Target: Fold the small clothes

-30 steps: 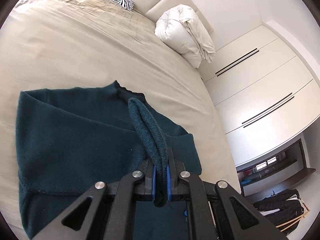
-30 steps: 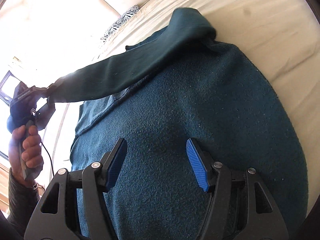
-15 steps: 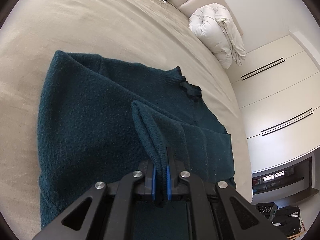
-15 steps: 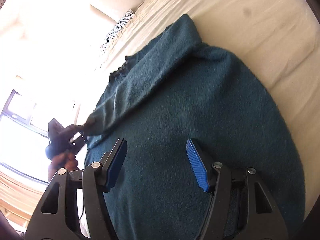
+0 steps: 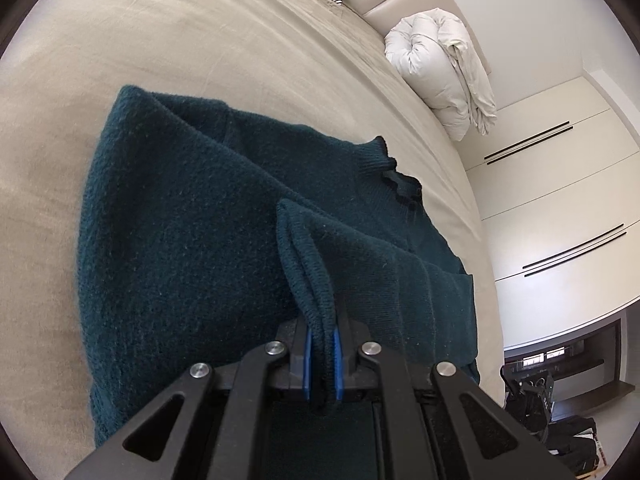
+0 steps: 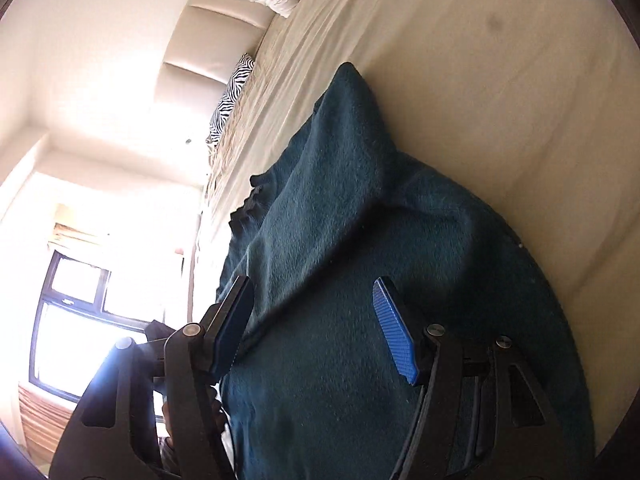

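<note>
A beige bed [image 5: 200,40] carries a dark teal sweater [image 5: 180,240] lying near its side edge, collar toward the headboard. The left gripper [image 5: 320,360] is clenched on the sweater's sleeve cuff [image 5: 308,272]. The right gripper [image 6: 316,328] hangs spread wide above the sweater, holding nothing.

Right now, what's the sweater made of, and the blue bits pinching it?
The sweater looks like soft knitted wool or fleece: fuzzy surface, ribbed cuff and collar. The left gripper pinches its sleeve with blue pads, seemingly grippy rubber or plastic, given the fine bumpy, matte texture.
</note>
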{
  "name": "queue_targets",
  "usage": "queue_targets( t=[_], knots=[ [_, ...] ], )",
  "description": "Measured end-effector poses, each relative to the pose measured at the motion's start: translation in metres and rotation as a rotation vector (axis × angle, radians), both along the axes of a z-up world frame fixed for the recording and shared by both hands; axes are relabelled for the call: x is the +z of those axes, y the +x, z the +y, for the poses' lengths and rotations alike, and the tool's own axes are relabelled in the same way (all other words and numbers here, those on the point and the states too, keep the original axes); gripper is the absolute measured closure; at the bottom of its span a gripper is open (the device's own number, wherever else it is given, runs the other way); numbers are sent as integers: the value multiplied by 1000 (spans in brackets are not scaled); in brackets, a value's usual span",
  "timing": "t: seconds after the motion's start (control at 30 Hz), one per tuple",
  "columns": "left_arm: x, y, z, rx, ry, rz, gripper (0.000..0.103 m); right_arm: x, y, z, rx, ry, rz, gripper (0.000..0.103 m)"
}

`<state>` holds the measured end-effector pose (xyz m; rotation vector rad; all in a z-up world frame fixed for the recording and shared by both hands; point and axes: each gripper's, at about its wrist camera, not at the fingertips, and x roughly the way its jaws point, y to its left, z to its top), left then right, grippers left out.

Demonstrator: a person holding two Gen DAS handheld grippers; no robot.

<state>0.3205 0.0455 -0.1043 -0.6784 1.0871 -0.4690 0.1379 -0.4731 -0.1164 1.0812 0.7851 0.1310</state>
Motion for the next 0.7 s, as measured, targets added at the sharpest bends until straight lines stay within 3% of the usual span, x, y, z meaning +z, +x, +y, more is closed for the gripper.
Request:
queue_targets(
  t=[0.2,0.3,0.57,0.63,0.7],
  knots=[
    [0,-2,-6,9,44,-28,92,-4,26,-19,-93,46,-7,42],
    [5,-3,-14,10,108,-48,92,-7,28,-28,-121,78,-18,42],
    [28,-13,-63,-20,508,-168,91,-13,27,-34,-163,76,-28,43],
    [29,-15,-73,-37,586,-196,91,-13,28,-32,-167,62,-26,43],
    [29,-15,-74,-48,610,-212,91,-14,28,-33,-177,70,-29,43]
  ],
)
